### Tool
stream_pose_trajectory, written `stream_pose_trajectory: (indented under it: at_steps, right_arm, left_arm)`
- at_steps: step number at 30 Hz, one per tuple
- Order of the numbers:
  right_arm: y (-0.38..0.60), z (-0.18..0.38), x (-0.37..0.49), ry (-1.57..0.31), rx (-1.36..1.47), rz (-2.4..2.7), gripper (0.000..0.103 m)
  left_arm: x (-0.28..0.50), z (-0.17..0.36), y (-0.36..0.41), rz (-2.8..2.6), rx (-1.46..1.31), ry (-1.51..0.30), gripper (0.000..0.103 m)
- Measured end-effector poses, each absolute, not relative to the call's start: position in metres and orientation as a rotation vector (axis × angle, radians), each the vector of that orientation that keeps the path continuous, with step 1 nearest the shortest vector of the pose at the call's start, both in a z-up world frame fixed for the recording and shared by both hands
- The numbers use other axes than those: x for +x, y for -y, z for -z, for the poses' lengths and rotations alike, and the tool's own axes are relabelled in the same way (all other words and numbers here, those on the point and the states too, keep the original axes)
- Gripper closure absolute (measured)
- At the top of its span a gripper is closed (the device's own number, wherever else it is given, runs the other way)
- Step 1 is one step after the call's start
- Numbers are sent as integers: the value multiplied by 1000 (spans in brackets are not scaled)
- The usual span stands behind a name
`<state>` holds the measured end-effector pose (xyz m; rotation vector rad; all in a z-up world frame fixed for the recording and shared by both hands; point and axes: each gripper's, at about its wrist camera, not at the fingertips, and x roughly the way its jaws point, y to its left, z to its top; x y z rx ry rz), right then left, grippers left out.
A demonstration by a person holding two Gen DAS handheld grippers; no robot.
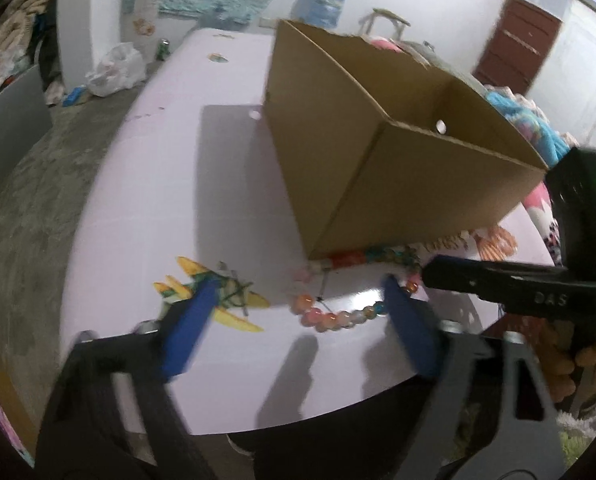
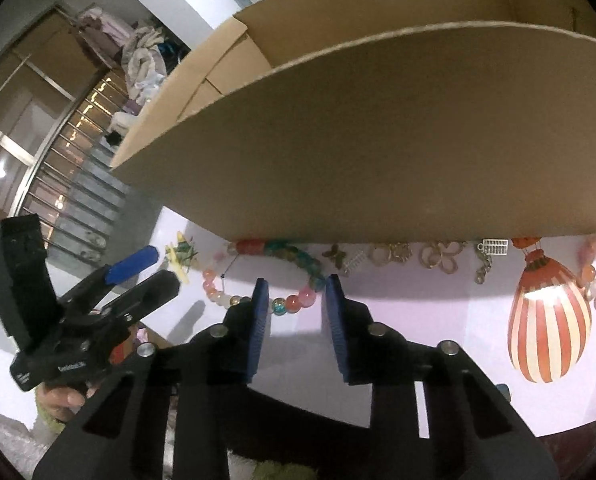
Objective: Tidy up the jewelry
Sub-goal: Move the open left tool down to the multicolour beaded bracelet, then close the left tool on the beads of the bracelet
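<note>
- The open brown corrugated cardboard box (image 2: 378, 152) fills the upper half of the right wrist view; the part of its inside on show looks bare, so sorting seems barely begun.
- The glossy pale lilac tabletop (image 1: 138, 208) is smooth and printed with pictures, such as a red-and-white striped balloon (image 2: 548, 320) at 3 o'clock.
- The bracelet of round glassy pink, orange and teal beads (image 2: 294, 302) lies unlifted by the box's foot, near centre.
- Small gold-coloured metal charms (image 2: 438, 256), looped and flower-shaped, line the box's base toward 2 o'clock; their detail is too fine to make out.
- The right gripper (image 2: 296, 312), blue ribbed pads, is narrowed around the bracelet's near beads; whether it pinches them is unclear.
- The left gripper (image 1: 298, 320) stands wide, holding nothing.
</note>
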<state>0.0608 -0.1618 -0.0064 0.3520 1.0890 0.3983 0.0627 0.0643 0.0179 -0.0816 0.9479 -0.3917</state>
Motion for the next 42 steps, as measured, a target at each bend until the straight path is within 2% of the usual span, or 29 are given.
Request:
stream_pose_trajectory:
  at_steps: [2,5,9,11,14,25,30,35,42]
  right_arm:
    - [158,8,64,-1094,336,-381,77]
    - [155,11,66,-1104,321,-359,80]
    - [148,12,69,-1113,300,-344,88]
    - [145,11,71,-1114,291,-345,90]
    - [141,11,69,-1120,276,-353,92]
    - [137,11,55,-1130,234,-367,92]
    - [131,12,58,-1126,191,-367,92]
    - [133,6,56,-1103,157,-354,92]
    - [133,8,58,-1102,127,-362,86]
  left_arm:
    - [67,-14,-59,404,-66,-971,45]
    - [73,-8,-50,402,-32,-1006,58]
    - [77,-4,-44,390,2,-1020,71]
    - [77,-3,-41,378,9,-1020,83]
    - [77,-3,-42,379,6,-1026,95]
    - [56,-3,-48,406,-25,-1066,94]
    - [61,-3,-47,410,-15,-1073,89]
    - [62,-4,-43,403,-5,-1076,76]
    - [63,-3,-36,377,51,-1056,76]
